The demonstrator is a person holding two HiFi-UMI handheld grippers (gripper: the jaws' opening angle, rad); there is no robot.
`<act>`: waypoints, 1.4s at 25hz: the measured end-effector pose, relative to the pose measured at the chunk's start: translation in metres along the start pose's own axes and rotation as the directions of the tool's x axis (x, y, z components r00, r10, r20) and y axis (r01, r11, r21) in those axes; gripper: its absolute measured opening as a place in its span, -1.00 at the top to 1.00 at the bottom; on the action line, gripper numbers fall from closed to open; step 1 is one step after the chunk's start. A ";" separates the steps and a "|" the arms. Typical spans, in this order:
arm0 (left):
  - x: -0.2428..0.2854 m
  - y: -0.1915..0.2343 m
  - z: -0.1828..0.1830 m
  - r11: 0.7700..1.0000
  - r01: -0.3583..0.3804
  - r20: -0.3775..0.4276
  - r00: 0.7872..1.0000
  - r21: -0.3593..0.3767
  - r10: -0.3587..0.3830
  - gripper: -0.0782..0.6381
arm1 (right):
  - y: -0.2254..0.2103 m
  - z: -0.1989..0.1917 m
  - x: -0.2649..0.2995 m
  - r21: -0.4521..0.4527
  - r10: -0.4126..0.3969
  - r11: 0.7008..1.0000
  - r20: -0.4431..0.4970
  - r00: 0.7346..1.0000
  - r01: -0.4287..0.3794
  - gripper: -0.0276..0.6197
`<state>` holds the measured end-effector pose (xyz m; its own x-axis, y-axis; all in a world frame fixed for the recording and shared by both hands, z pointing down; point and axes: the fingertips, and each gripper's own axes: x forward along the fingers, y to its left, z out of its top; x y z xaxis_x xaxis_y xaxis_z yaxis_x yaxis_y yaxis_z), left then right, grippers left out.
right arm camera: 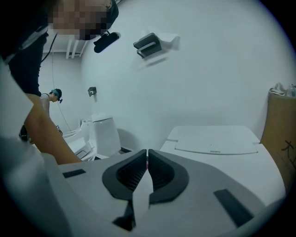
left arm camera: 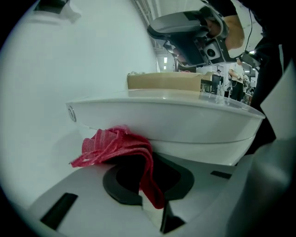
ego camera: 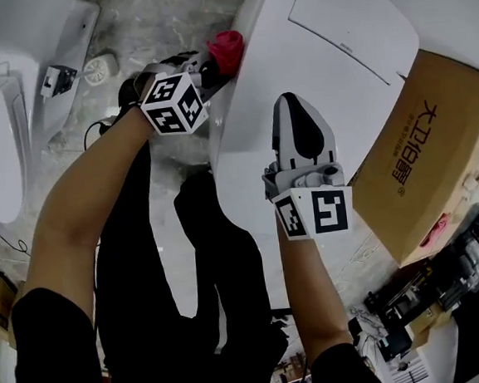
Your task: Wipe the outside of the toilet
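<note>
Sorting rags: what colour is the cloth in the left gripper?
The cloth is red, clearest in the left gripper view.

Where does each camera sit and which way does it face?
Head view: person's head, steeply down on the toilet; both forearms, left gripper, right gripper show.
Left gripper view: rides that gripper, along jaws shut on the red cloth, at the toilet's side; right gripper above.
Right gripper view: rides that gripper, along shut jaws across the toilet lid toward the wall; forearm at left.
Shared: toilet and cardboard box, all three.

The marbled floor (ego camera: 151,36) carries the toilet (ego camera: 335,45) and a cardboard box (ego camera: 436,152).
</note>
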<state>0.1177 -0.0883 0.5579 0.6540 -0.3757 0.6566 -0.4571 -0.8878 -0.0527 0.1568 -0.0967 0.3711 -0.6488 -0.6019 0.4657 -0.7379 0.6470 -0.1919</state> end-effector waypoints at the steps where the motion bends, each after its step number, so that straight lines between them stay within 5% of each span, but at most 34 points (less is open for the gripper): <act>1: -0.002 -0.009 0.000 1.000 -0.007 0.004 1.000 -0.009 0.007 0.61 | 0.006 -0.005 -0.003 -0.008 0.013 1.000 -0.015 1.000 -0.013 0.80; 8: -0.024 -0.078 -0.002 0.992 -0.047 0.028 0.998 -0.113 0.051 0.62 | 0.042 -0.037 -0.015 -0.044 0.078 0.996 -0.097 0.992 -0.082 0.80; 18: -0.045 -0.195 -0.017 0.982 0.035 -0.010 0.999 -0.187 -0.038 0.62 | 0.065 -0.036 -0.009 -0.015 0.155 0.987 -0.099 0.983 -0.157 0.80; 24: -0.052 -0.243 -0.014 0.949 0.065 -0.008 0.997 -0.308 -0.071 0.62 | 0.057 -0.018 0.008 -0.007 0.121 0.993 -0.084 0.989 -0.122 0.80; 28: -0.059 -0.283 -0.002 0.932 0.159 0.014 0.986 -0.325 -0.163 0.62 | 0.050 -0.013 0.013 -0.004 0.083 0.996 -0.083 0.993 -0.084 0.80; 32: -0.069 -0.288 0.003 0.892 0.227 0.044 0.973 -0.392 -0.228 0.62 | 0.050 -0.004 0.017 0.040 0.080 0.996 -0.065 0.995 -0.078 0.80; 35: -0.083 -0.234 -0.004 0.869 0.158 0.055 0.987 -0.468 -0.149 0.62 | 0.043 0.009 0.020 0.065 0.062 0.996 -0.039 0.997 -0.060 0.80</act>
<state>0.1679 0.1517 0.5182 0.7474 -0.2531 0.6143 -0.5764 -0.7068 0.4101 0.1099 -0.0856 0.3642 -0.6858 -0.5419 0.4858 -0.7084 0.6500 -0.2750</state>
